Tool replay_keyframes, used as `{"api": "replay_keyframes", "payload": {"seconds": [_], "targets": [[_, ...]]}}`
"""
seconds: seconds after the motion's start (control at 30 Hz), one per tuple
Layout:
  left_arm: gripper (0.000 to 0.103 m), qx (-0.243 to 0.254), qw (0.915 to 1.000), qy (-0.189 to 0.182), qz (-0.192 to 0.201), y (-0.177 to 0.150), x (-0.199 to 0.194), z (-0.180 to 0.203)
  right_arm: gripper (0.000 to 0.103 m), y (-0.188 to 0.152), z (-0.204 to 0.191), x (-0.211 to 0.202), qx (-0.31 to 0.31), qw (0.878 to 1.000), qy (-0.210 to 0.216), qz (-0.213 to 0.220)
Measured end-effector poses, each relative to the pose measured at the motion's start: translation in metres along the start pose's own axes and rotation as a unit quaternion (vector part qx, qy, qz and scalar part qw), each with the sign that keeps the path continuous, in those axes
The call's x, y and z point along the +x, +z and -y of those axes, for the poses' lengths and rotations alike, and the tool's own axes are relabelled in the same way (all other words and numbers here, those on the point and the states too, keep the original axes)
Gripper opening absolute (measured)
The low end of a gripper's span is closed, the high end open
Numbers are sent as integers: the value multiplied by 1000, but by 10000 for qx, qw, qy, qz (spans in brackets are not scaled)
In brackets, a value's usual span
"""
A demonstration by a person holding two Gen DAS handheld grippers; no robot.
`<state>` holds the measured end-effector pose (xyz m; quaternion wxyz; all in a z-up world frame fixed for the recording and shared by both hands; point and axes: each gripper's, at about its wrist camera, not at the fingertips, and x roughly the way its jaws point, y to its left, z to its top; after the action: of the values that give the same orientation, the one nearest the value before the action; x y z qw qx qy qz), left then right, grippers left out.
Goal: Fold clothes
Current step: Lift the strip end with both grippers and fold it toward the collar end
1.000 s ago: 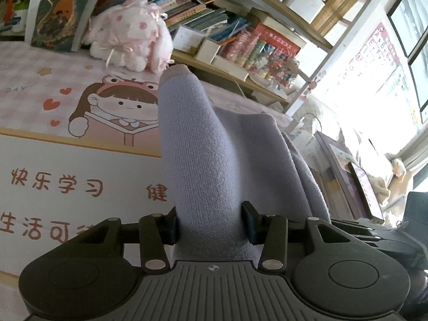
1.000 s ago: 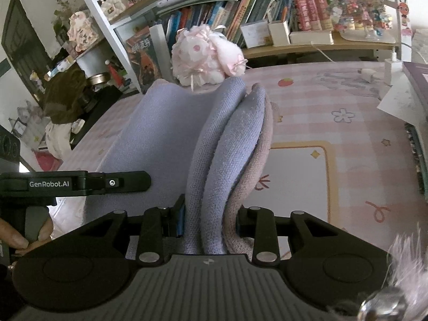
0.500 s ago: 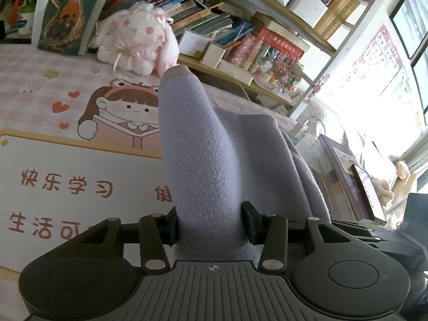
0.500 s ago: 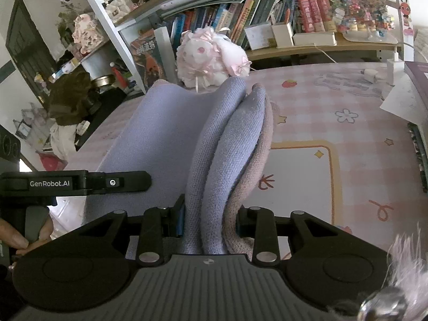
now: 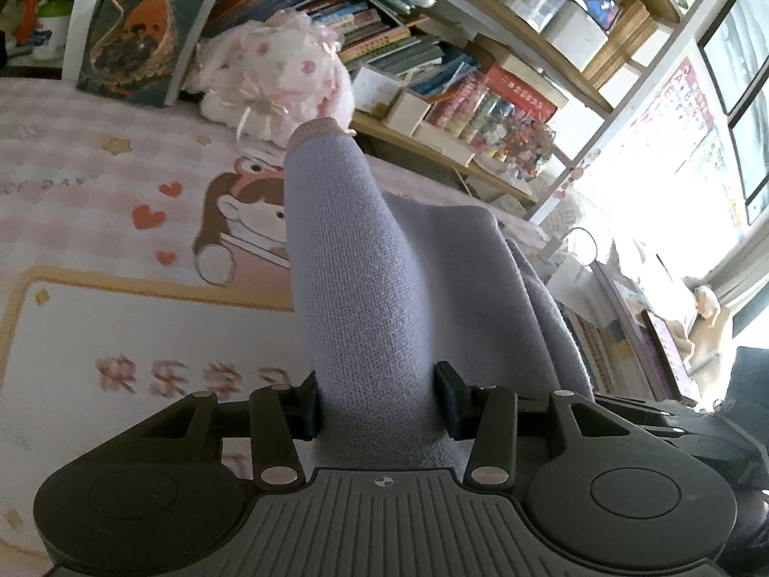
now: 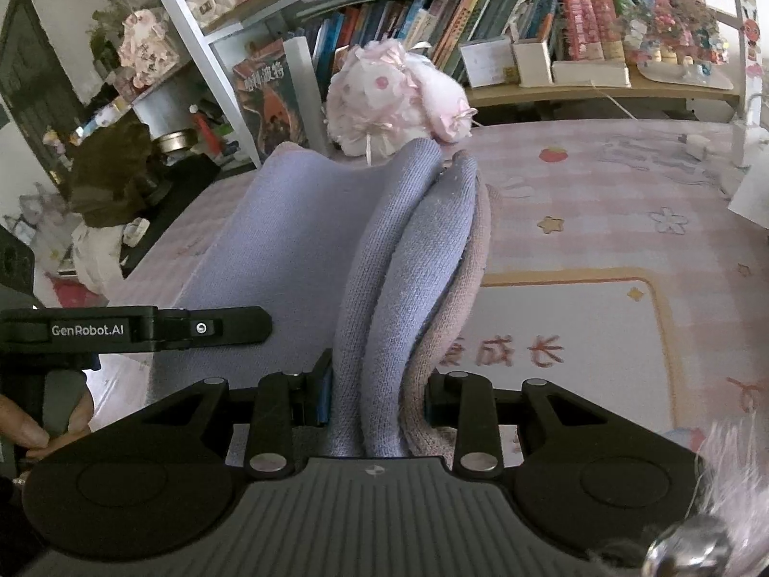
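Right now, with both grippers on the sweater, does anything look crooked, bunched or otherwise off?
Nothing looks damaged or spilled. The lavender sweater is clamped in both the left gripper and the right gripper. One uneven point: the right one pinches several bunched layers, including a pinkish edge, while the left holds a single smooth sleeve.

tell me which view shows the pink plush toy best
The right wrist view: the pink plush toy sits whole above the lavender sweater. In the left wrist view the plush toy is partly hidden by the sweater's cuff.
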<state>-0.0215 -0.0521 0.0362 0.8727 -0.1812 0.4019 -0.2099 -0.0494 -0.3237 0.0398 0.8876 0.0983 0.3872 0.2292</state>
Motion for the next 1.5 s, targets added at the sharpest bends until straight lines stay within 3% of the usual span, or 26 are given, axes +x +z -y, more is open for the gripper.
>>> {"api": "replay_keyframes", "payload": {"seconds": [0.33, 0.67, 1.07, 1.37, 1.5], "targets": [[44, 78, 9997, -217, -98, 32, -14, -72, 30, 16, -69, 48, 147, 9996, -246, 85], [44, 62, 9991, -355, -225, 72, -5, -131, 30, 40, -105, 100, 180, 9991, -372, 74], [44, -151, 9995, -183, -189, 135, 58, -195, 30, 105, -97, 201, 7, 9992, -396, -93], [45, -393, 9989, -214, -106, 158, 92, -230, 33, 137, -73, 257, -106, 9997, -221, -67], [52, -707, 9968, -370, -99, 156, 99, -245, 39, 138, -45, 268, 447, 9990, 81, -56]]}}
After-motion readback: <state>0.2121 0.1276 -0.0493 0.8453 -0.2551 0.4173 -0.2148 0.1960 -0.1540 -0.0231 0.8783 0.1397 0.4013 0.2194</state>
